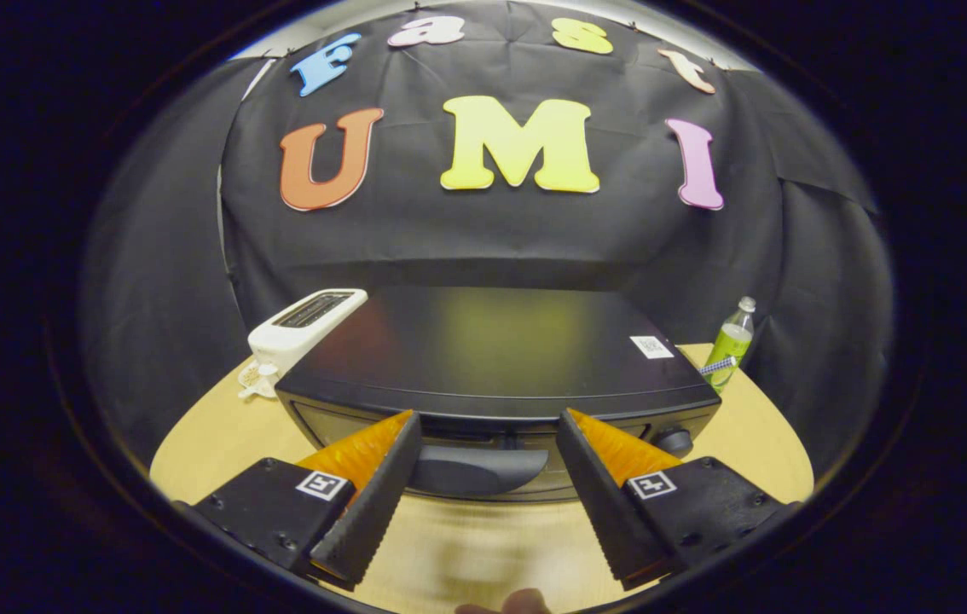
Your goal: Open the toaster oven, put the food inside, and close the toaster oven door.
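I see the toaster oven sitting on the light wooden surface, directly ahead of my hand-held gripper. It is a black box with a flat, slightly glossy top, and its front faces me. Its door looks shut, and the dark, rounded door handle runs across the upper front of it. That handle lies in the gap between my two fingers, which stand wide apart and press on nothing. Their tips reach up to the oven's front edge, one on either side of the handle; I cannot tell whether they touch the oven. A round knob sits on the oven's front just beyond my right finger. A small white sticker lies on the oven's top near its right rear corner.

Behind the oven's left rear corner I see a white slot toaster, set close against the oven and angled. Small pale items lie on the surface at the toaster's foot; I cannot make out what they are. To the right of the oven, apart from it, stands a green plastic bottle with a pale cap, upright near the surface's far edge. Below the fingers, at the near edge of the surface, a fingertip-like bit of a person's hand shows.
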Demonstrator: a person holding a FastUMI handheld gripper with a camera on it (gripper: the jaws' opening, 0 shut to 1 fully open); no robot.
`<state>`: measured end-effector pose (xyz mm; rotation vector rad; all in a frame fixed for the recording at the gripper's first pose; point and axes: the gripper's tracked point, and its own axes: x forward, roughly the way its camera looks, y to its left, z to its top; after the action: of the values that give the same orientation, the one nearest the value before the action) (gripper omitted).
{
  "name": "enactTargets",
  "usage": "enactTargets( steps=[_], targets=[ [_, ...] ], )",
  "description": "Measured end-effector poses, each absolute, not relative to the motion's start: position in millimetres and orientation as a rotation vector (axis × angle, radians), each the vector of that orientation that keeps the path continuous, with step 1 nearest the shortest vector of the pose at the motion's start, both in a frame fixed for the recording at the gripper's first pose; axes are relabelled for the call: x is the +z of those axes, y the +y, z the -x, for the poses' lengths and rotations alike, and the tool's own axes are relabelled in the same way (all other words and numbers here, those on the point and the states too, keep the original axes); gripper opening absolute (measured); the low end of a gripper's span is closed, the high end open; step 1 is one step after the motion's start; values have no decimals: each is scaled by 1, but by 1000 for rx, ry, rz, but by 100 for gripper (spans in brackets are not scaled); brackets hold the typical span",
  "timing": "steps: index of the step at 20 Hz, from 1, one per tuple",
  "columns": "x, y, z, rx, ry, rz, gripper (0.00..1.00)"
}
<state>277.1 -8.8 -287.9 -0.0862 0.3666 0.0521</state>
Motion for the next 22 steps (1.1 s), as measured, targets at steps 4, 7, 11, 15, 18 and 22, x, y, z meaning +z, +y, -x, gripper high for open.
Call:
enactTargets(
  steps=[4,7,11,15,18,22],
  targets=[
    [-291,-8,-261,47,367,103,100],
    [-309,-10,-243,61,400,115,100],
    [-320,-12,-210,46,424,143,100],
    [-347,-14,-182,55,478,165,100],
    [-376,-18,-164,91,556,177,100],
    [-383,-31,-156,92,621,147,100]
  ],
)
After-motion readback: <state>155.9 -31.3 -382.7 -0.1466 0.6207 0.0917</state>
